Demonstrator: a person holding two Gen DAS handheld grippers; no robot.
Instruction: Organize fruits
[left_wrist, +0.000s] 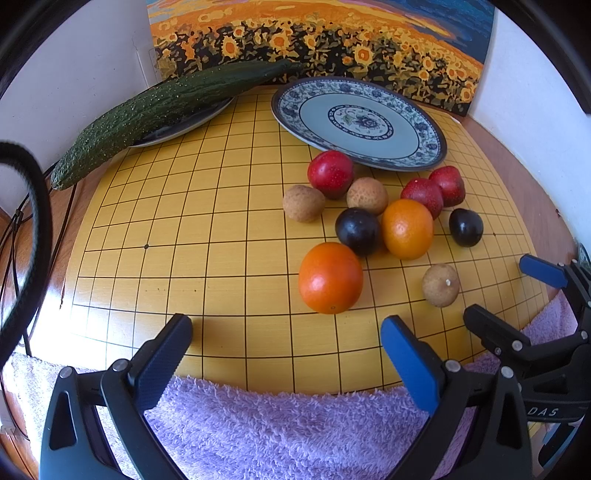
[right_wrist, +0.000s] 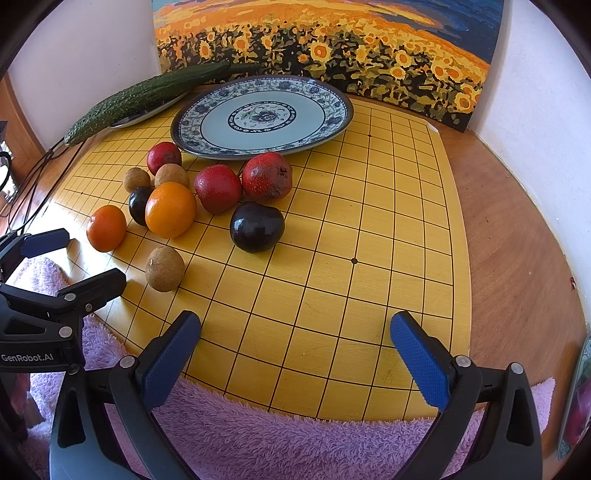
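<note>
Blue-padded left gripper (left_wrist: 286, 347) and right gripper (right_wrist: 295, 345), both wide open and empty, face loose fruits ahead, likely destined for the blue-patterned ceramic plate (right_wrist: 332, 122) beyond.

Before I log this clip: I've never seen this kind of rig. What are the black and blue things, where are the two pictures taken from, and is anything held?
They are two hand-held grasping tools, each with a camera looking along its blue-padded fingers. One picture is from the left tool, the other from the right tool; each also glimpses the other at its edge. Both are open and hold nothing. On the yellow grid board lie loose fruits: two oranges, three red, two dark, three small brown ones. Behind them sits a bare blue patterned plate, and a cucumber rests on a second plate. A purple towel lies nearest the cameras.
</note>
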